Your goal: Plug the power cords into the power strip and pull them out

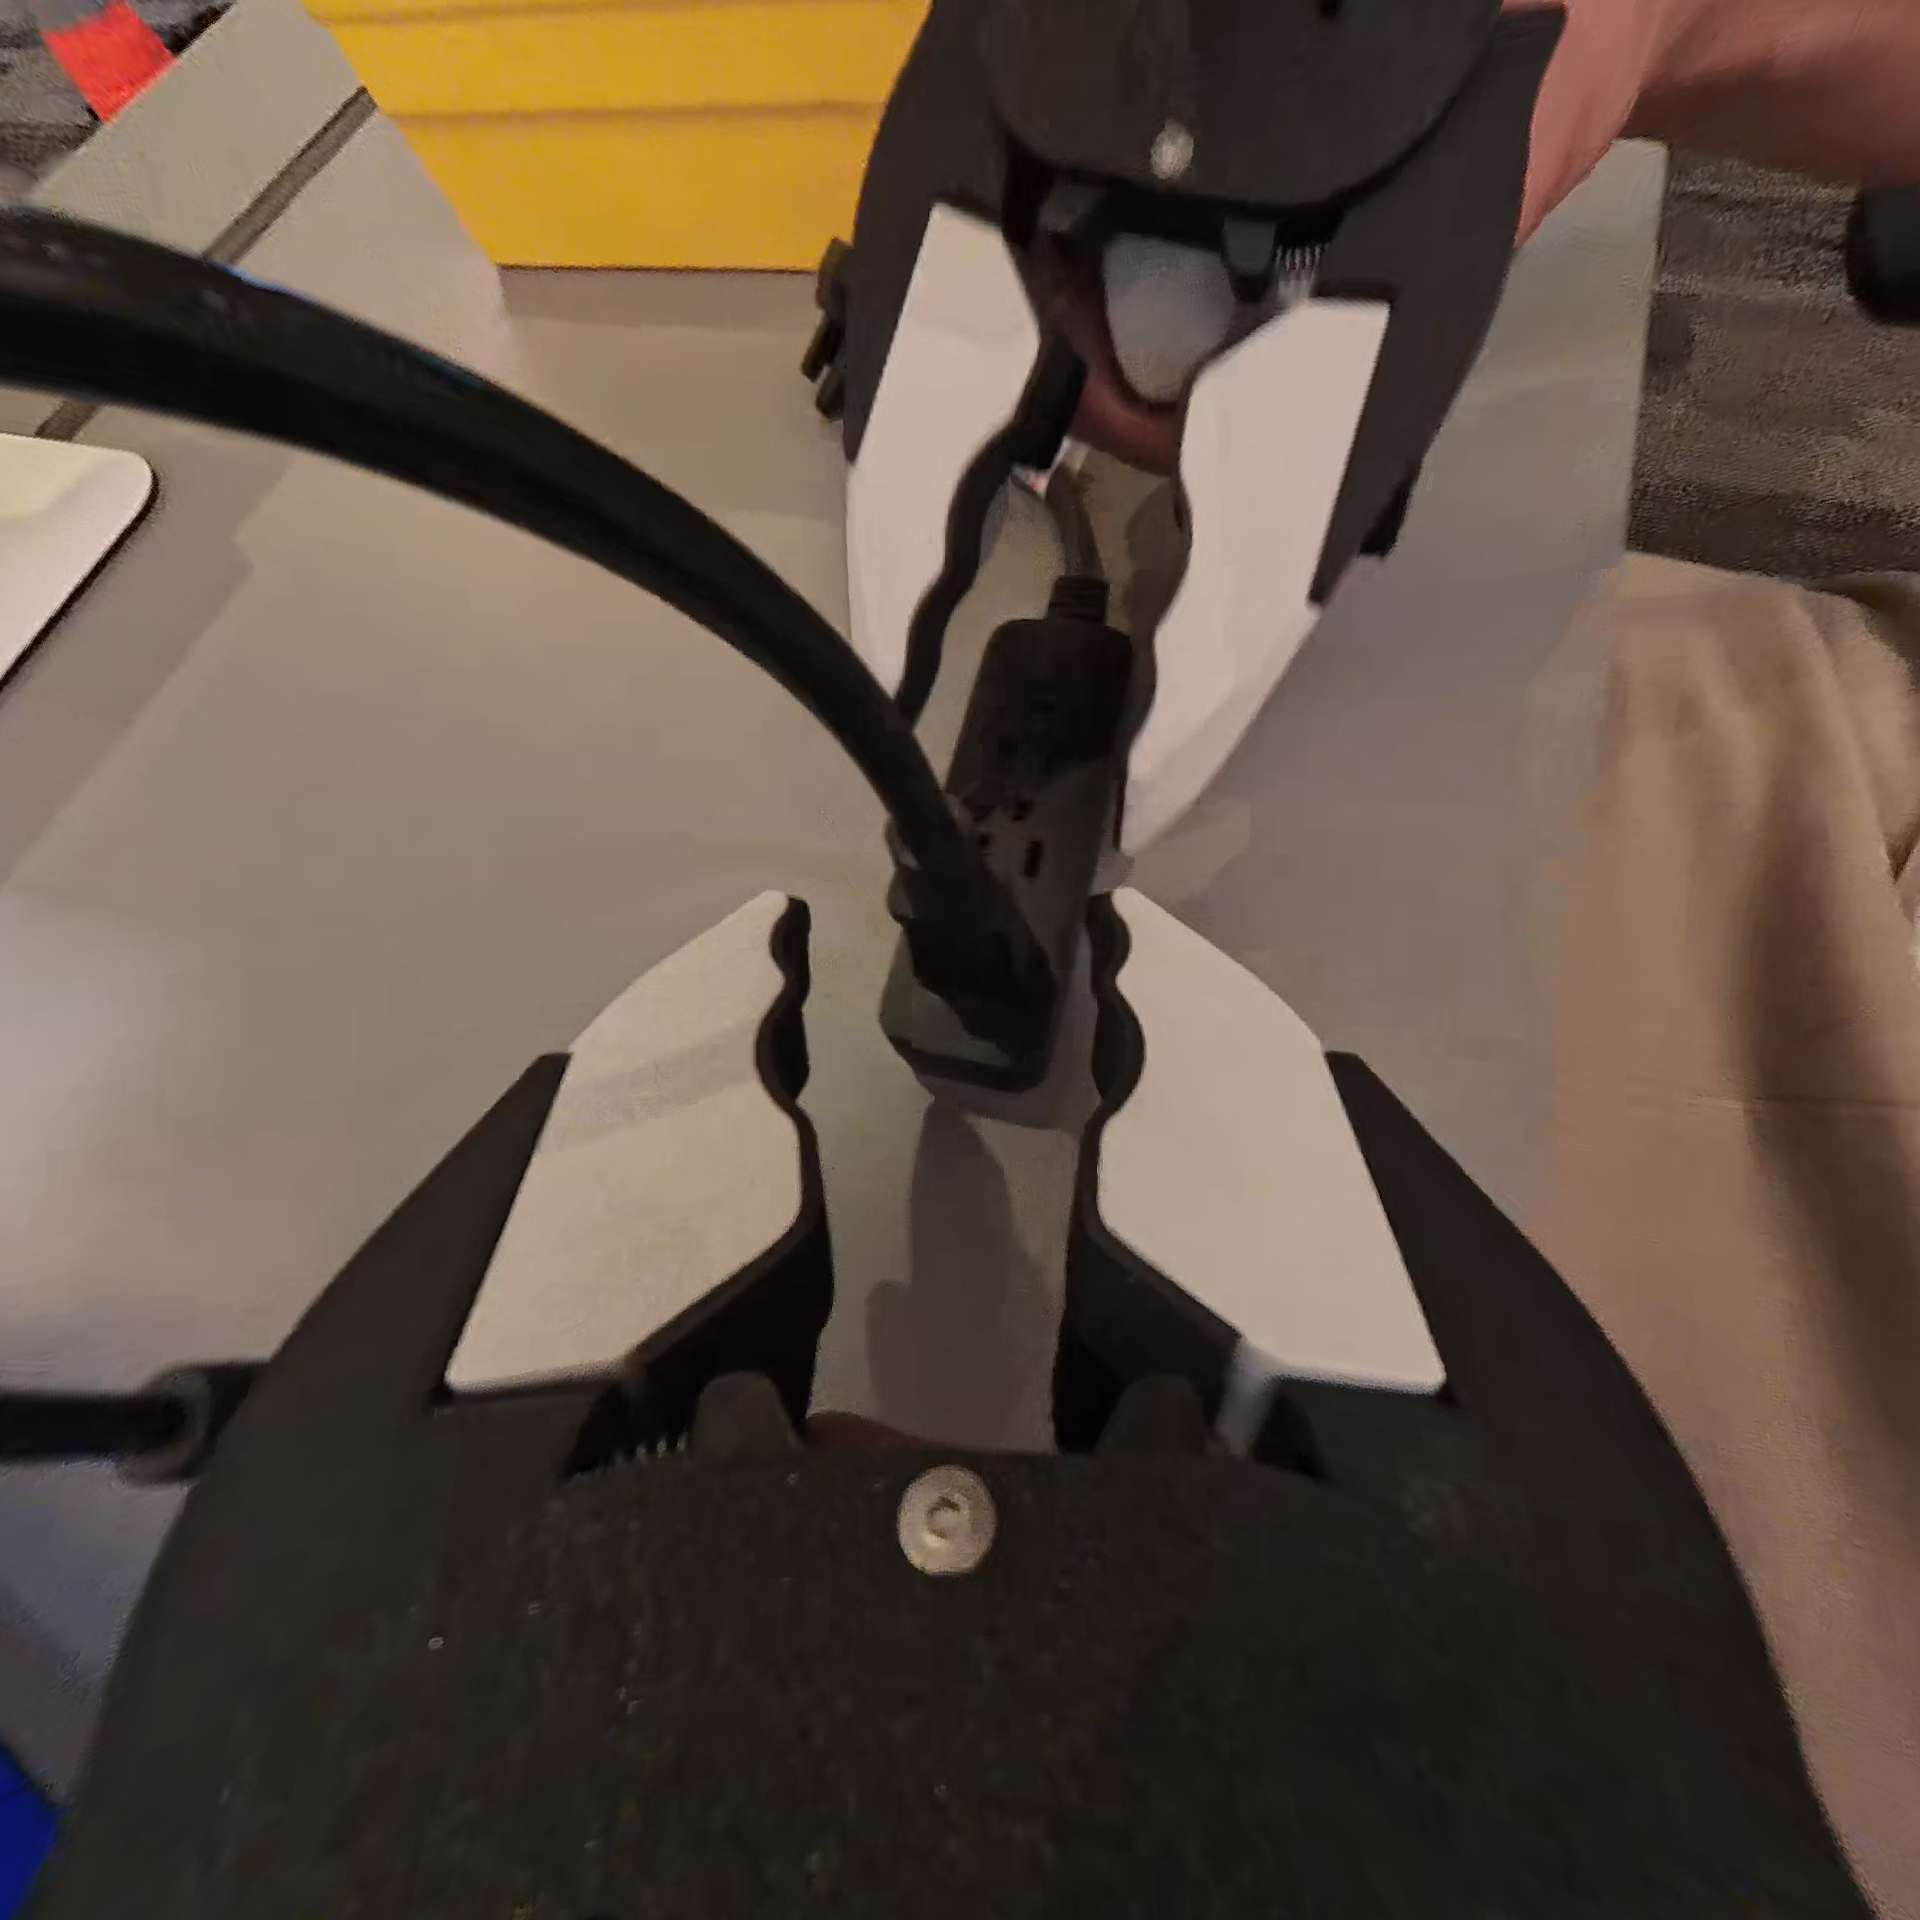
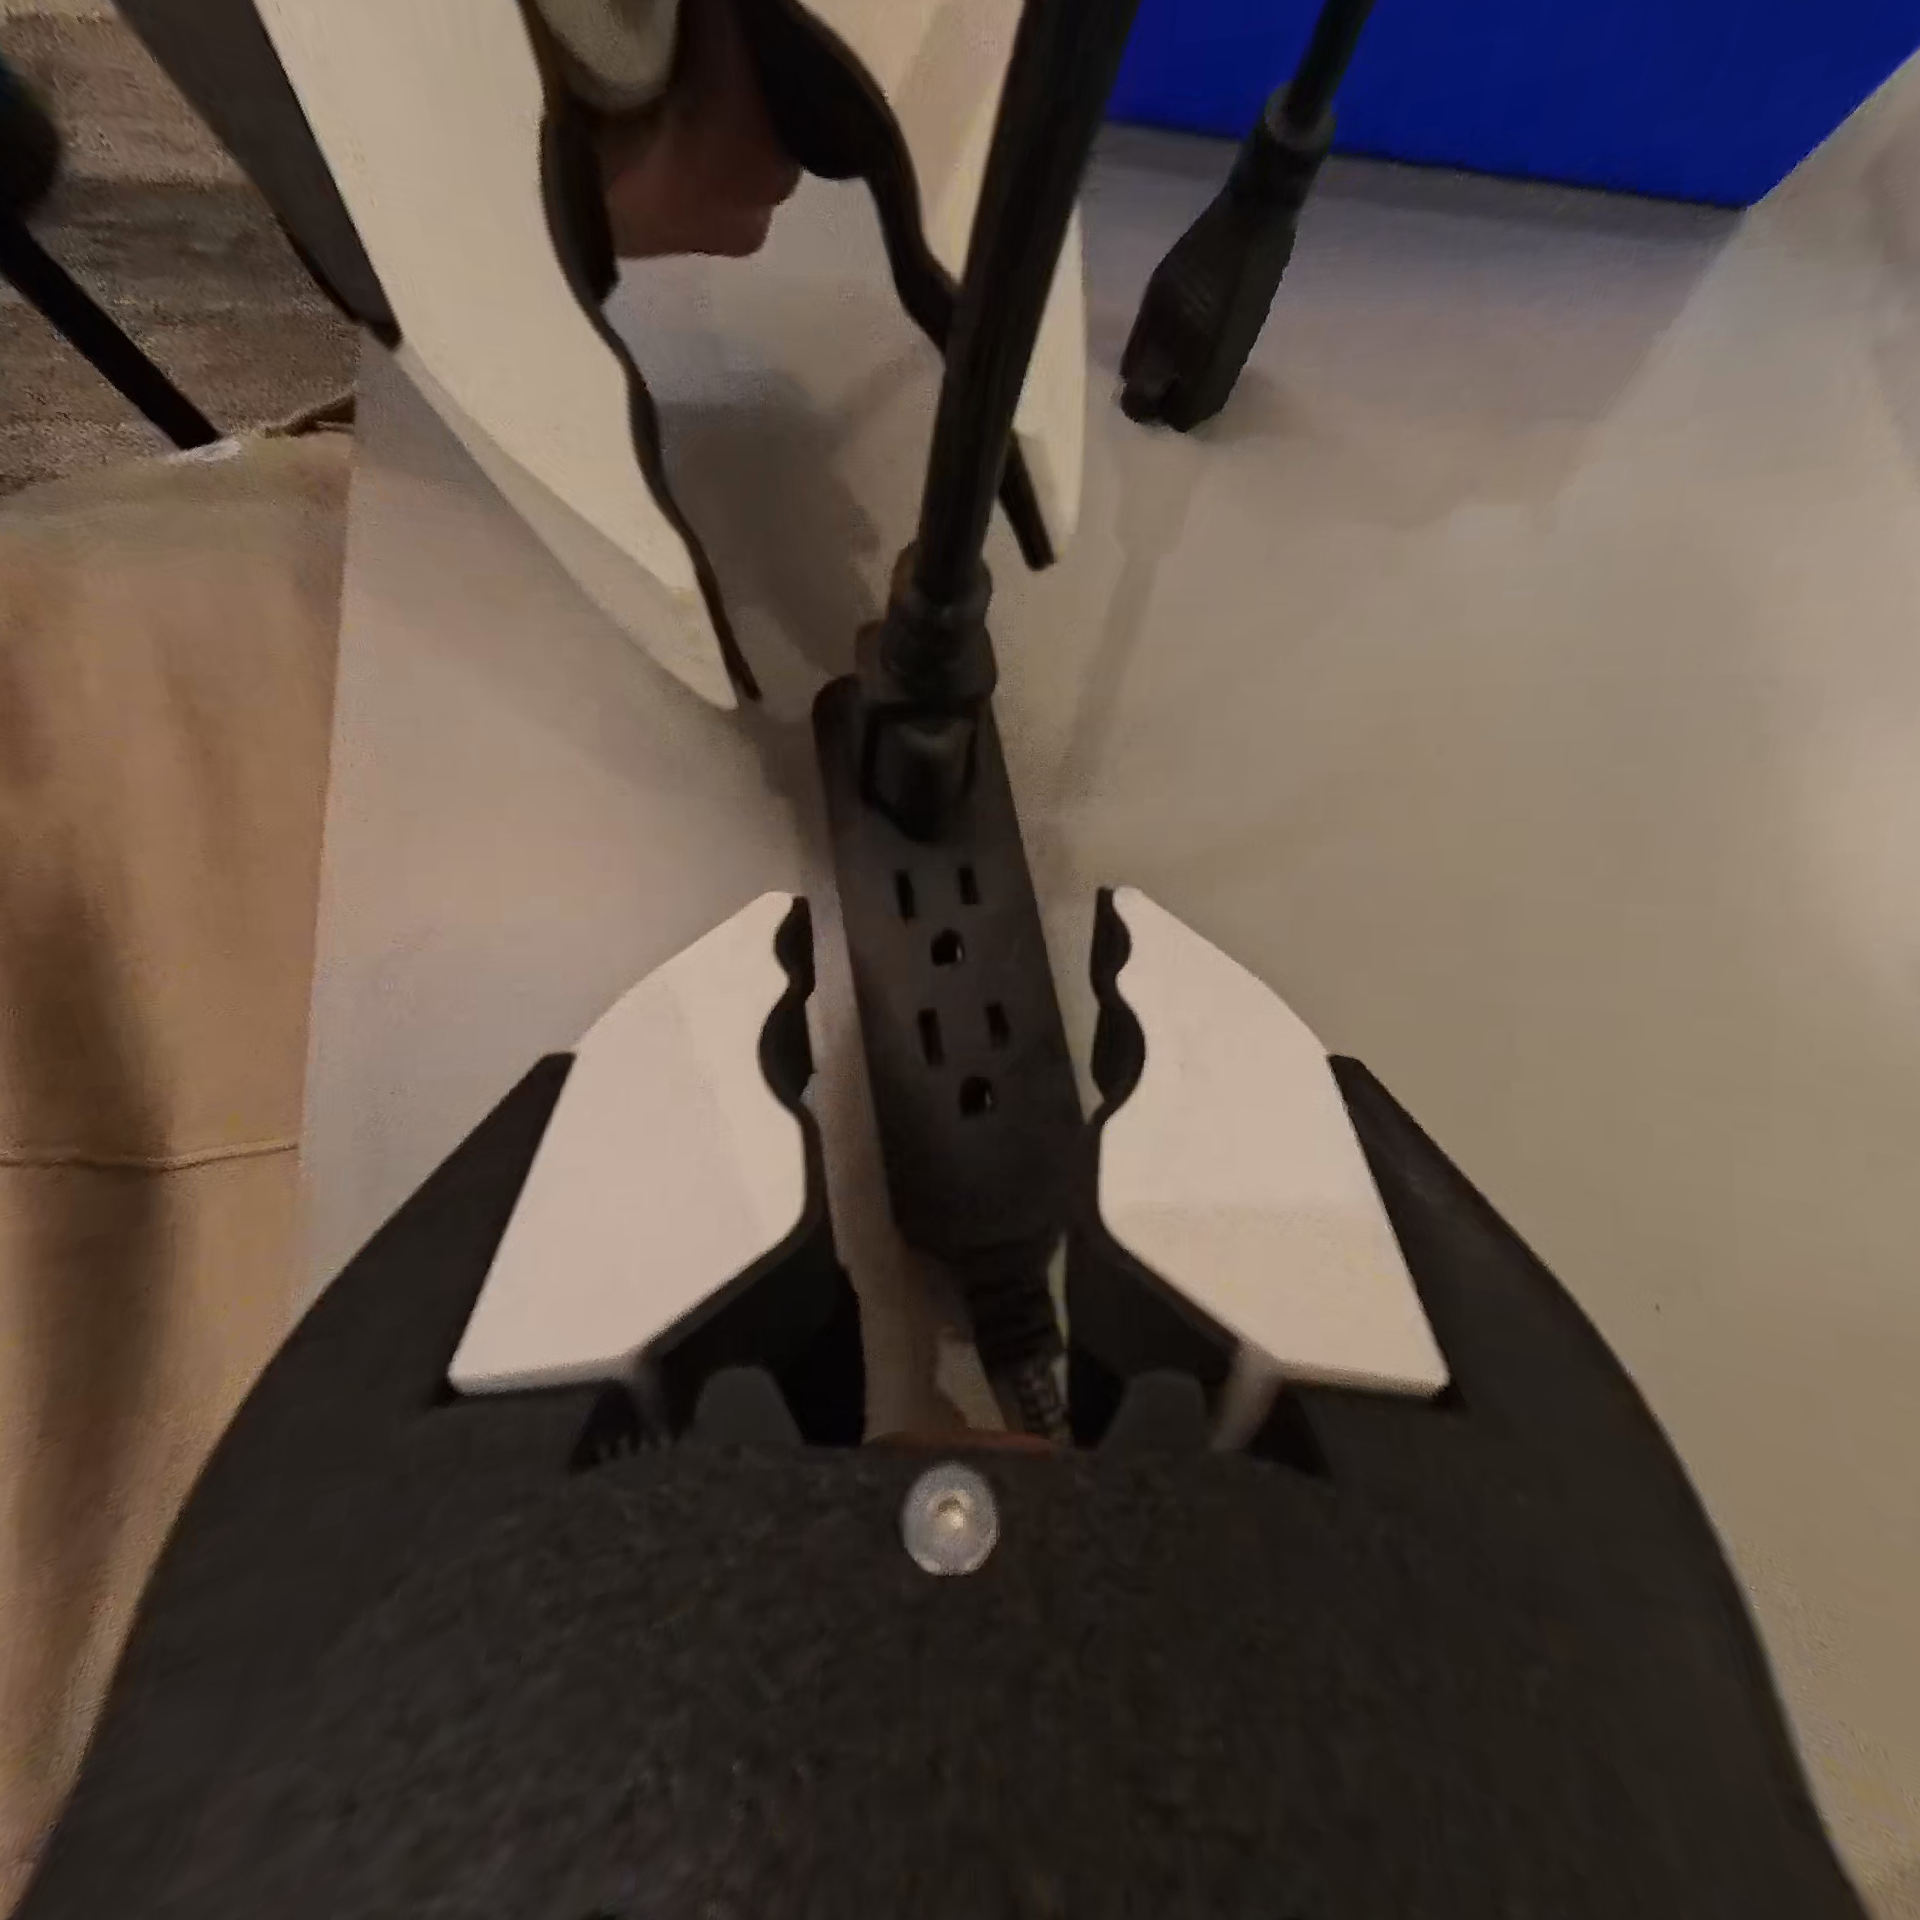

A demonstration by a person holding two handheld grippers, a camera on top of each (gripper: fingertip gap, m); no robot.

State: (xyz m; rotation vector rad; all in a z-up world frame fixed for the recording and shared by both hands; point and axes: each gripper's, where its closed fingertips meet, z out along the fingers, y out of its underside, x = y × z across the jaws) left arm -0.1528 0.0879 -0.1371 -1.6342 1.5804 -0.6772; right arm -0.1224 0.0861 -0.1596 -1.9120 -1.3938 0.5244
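Straddling black power strip [image 2: 951, 997] | right tongs [image 2: 951, 914] wide | left tongs [image 1: 951, 914] wide, plug [image 1: 961, 966] between | no legible writing

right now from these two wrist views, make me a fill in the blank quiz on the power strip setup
1. The black power strip shows ____ empty outlets.
2. One plug sits in the outlet at the end ____ from the right tongs.
3. A second, loose plug lies on the table in front of a ____ box.
4. The left tongs stand open around the strip's ____ end.

Missing words: two; farthest; blue; plugged
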